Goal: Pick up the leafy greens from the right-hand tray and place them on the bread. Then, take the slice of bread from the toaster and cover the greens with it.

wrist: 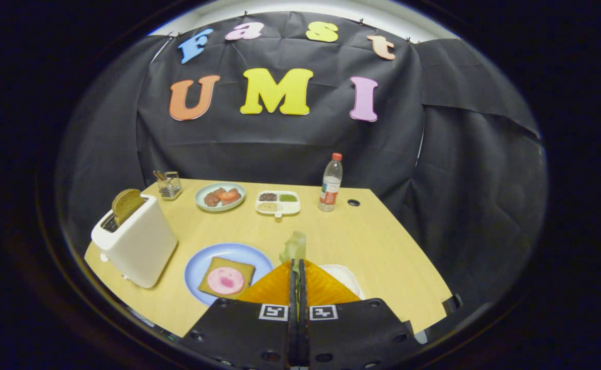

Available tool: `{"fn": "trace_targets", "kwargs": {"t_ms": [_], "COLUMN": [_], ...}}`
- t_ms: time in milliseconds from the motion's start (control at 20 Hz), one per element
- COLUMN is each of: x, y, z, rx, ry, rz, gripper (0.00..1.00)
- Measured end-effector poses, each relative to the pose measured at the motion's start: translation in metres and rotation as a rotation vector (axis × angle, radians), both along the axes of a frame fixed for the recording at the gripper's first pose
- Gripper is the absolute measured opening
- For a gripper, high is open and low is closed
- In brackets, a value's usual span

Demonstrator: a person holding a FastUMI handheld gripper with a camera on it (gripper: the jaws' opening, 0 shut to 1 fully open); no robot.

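Gripper fingers pressed together, pinching the leafy greens at their tips; leaf stands upright, long axis vertical, seemingly lifted above the white tray. Bread with pink slice lies on blue plate, left of fingers. Toaster holds a slice.

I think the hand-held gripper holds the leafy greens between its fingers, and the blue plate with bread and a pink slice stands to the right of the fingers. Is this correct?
Not quite. In the gripper view the hand-held gripper does pinch the leafy greens, but the blue plate with the bread stands to the left of the fingers, beside the white toaster.
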State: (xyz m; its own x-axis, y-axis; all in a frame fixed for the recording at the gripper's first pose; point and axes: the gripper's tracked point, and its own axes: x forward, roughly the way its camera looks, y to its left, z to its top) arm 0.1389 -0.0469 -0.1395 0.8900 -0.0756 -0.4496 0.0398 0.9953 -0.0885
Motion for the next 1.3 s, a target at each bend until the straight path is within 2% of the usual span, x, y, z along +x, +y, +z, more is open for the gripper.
{"fn": "trace_targets", "kwargs": {"t_ms": [350,700,950,1300], "x": [-0.003,0.005,0.034,0.076], "y": [0.090,0.171,0.174,0.139], "z": [-0.017,-0.026,-0.058,-0.093], "rx": [0.044,0.122,0.166,0.153], "ry": [0.006,-0.031,0.035,0.100], "rz": [0.091,0.236,0.227,0.178], "gripper": [0.01,0.01,0.00,0.01]}}
